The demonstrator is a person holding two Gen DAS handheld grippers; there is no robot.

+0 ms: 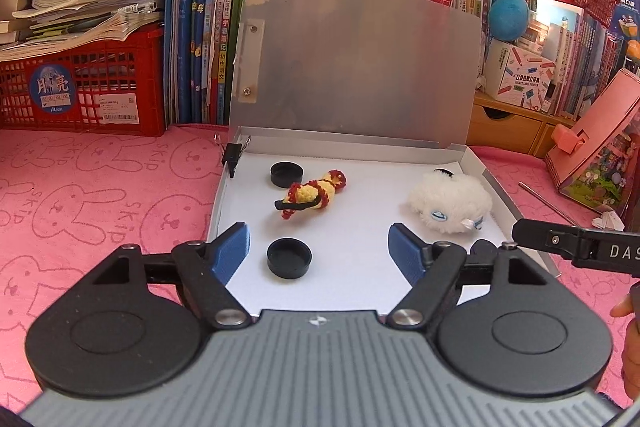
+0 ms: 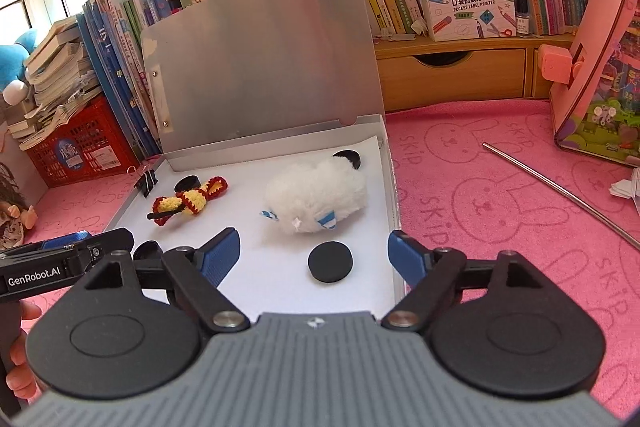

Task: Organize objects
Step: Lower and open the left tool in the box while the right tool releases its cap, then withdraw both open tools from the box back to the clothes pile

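Observation:
An open grey flat box (image 1: 504, 195) (image 2: 394, 187) lies on the pink cloth, its lid standing up behind. Inside lie a yellow-and-red crochet toy (image 1: 314, 195) (image 2: 188, 203), a white fluffy plush (image 1: 450, 205) (image 2: 316, 197) and several black round caps: one near the front left (image 1: 289, 258), one at the back left (image 1: 287, 174) (image 2: 188, 183), one near the front right (image 2: 330, 261), one behind the plush (image 2: 347, 158). My left gripper (image 1: 320, 251) is open and empty, hovering over the front-left cap. My right gripper (image 2: 314, 253) is open and empty over the front-right cap.
A black binder clip (image 1: 234, 153) (image 2: 147, 182) grips the box's left wall. A metal rod (image 2: 560, 189), a pink toy box (image 2: 600, 67) and crumpled paper (image 2: 626, 187) lie to the right. A red crate (image 1: 80, 87), books and plush toys line the back.

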